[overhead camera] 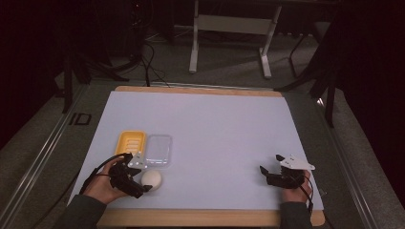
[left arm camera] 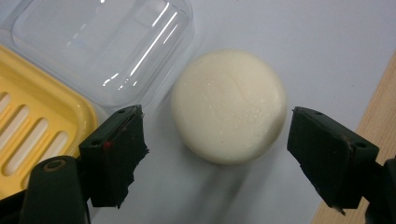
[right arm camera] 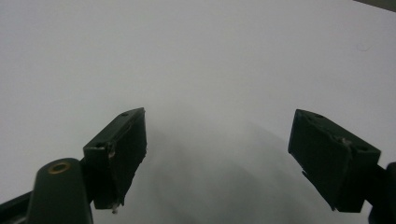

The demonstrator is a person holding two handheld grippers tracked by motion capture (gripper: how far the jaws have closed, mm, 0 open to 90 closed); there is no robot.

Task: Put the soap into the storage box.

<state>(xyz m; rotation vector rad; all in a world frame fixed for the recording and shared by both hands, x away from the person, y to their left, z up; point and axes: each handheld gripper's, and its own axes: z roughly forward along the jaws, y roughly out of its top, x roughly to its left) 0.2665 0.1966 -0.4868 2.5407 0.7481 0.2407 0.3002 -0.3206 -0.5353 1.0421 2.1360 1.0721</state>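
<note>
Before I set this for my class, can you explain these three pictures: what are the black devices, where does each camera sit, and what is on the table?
A person holds a two-jaw tool in each hand. The high view looks down from above; the other two cameras ride on the tools. The left tool stands open around a round white soap without touching it. Beside the soap lie a yellow soap dish and a clear lid. The right tool is open over the bare white table cover. Nothing is held.

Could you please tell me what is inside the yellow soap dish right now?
Nothing: the yellow soap dish shows only its slotted floor. In the left gripper view the tool's black jaw covers its near corner. The round white soap lies outside on the table.
</note>
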